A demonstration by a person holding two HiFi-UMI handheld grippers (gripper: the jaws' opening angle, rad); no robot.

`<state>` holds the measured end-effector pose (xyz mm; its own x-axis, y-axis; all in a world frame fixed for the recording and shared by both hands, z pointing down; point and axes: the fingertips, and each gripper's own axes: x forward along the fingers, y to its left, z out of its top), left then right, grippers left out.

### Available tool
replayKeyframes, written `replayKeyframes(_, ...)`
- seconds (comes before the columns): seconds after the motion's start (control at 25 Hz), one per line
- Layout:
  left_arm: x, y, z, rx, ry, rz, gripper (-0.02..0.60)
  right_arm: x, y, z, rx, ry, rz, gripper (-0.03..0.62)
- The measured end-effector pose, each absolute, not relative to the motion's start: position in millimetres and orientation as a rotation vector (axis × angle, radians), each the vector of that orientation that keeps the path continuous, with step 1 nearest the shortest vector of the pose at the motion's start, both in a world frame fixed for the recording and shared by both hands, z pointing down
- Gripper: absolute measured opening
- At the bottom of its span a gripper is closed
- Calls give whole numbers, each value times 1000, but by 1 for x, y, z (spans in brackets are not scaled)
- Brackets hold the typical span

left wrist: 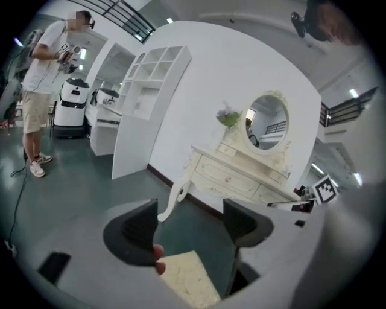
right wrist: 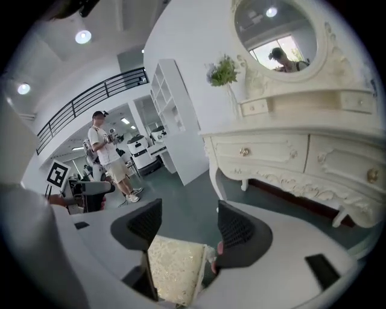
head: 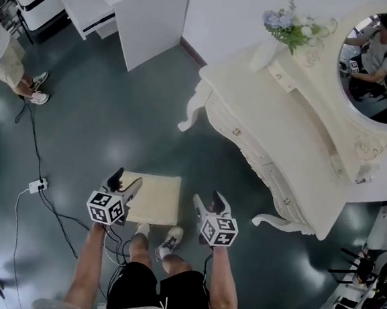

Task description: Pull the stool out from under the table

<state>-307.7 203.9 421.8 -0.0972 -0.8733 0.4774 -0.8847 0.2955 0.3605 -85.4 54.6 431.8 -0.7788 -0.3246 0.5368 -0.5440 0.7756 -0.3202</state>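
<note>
Cream, brocade-textured stool, near-square w/ no clear long axis, lower centre, apart from carved white table upper rt; L gripper & R gripper jaws open alongside.

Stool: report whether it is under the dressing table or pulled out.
Out. The stool stands upright on open floor by the person's feet, well apart from the dressing table.
</note>
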Motion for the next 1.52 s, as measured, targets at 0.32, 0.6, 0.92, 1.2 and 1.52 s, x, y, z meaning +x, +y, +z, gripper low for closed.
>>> replayKeyframes(0.32, -238, 107, 280, 1880, -1935, 55, 322, -28, -1, 282, 907, -2638, 428, 285)
replayKeyframes(0.6, -142, 51, 196, 2165, -1830, 124, 285, 58, -16, 205, 1197, -2632, 352, 238)
replayKeyframes(0.92, -33, 9, 144, 2427, -1696, 202, 211, 154, -15, 155, 1511, -2569, 321, 181)
replayKeyframes(1.2, 40, -2, 114, 2555, -1579, 181, 138, 215, 1, 131, 1695, -2510, 280, 129)
replayKeyframes(1.52, 88, -11, 96, 2630, -1504, 170, 35, 273, 17, 112, 1884, -2414, 241, 64)
